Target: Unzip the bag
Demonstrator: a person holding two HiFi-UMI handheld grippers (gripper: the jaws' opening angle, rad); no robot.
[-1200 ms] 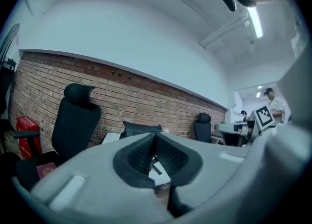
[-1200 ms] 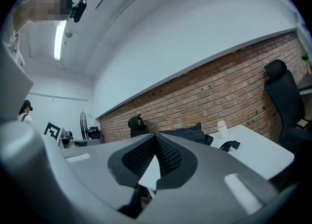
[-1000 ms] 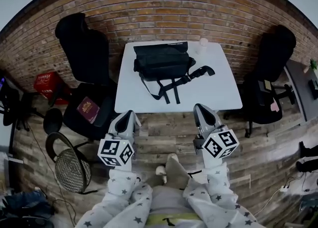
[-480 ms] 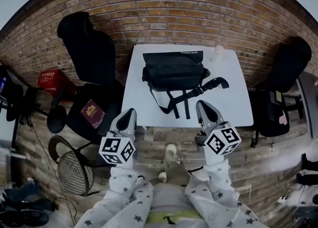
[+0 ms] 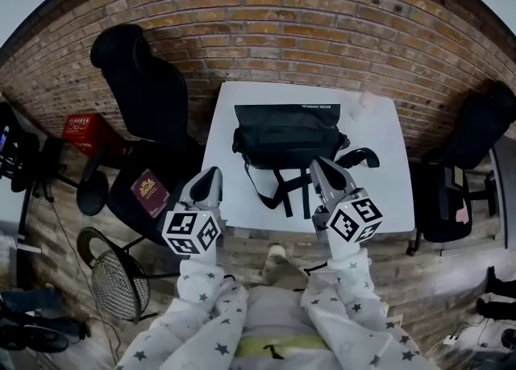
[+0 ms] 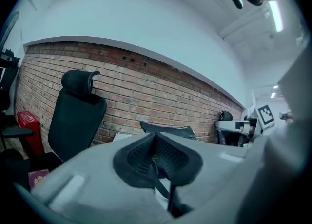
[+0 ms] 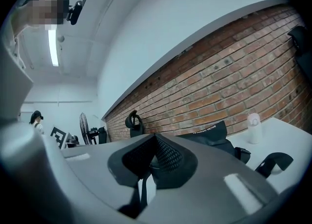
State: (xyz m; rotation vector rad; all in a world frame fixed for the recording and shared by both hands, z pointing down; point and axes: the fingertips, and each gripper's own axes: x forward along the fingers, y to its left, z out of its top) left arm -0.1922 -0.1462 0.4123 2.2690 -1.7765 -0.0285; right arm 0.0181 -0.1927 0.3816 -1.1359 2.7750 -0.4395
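Now nearer the bag

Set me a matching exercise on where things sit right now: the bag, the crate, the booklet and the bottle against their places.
Things:
1 bag
2 red crate
3 maroon booklet
4 white bottle

Places:
A on the black chair seat
B on the floor by the brick wall
C far right corner of the table
D middle of the table

Pairs: 1-D, 2-B, 3-A, 4-C
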